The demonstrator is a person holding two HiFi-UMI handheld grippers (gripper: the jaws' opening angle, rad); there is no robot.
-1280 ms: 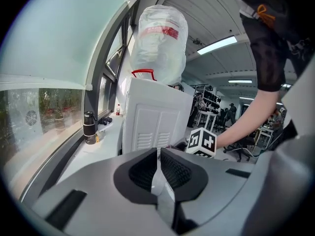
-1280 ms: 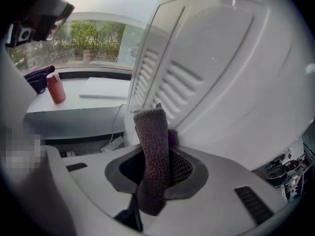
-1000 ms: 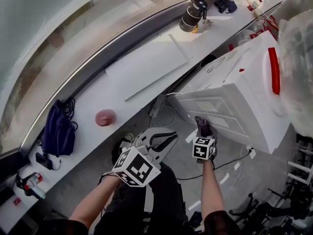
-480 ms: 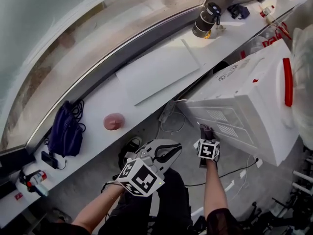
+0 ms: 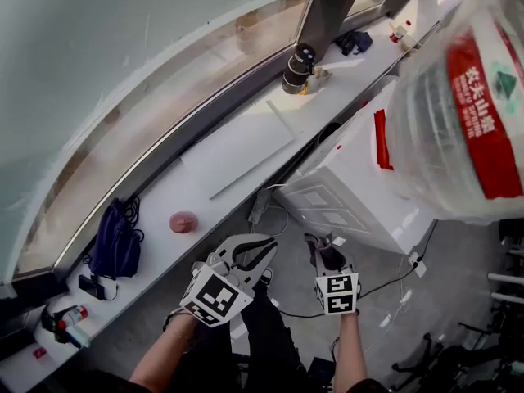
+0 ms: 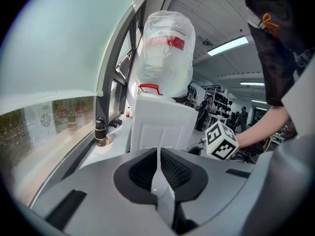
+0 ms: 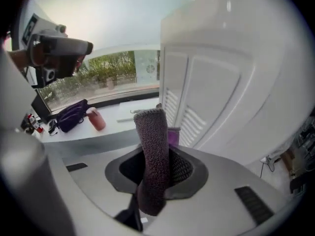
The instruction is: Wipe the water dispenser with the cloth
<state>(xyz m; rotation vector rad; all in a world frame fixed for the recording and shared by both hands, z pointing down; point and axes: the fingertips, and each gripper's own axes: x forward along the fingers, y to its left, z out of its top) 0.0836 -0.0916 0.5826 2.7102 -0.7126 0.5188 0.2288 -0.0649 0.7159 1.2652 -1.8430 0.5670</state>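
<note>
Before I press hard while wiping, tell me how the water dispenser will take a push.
Likely top-heavy: a big bottle sits on the water dispenser, so a high push might rock it. Its white panels look smooth and rigid, so the cloth in the right gripper should probably slide easily.

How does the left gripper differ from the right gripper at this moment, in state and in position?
The left gripper has its jaws shut together on nothing; the right gripper is shut on the dark cloth. The right gripper sits close to the vented side of the water dispenser; the left gripper is farther from it. Both point toward the dispenser.
</note>
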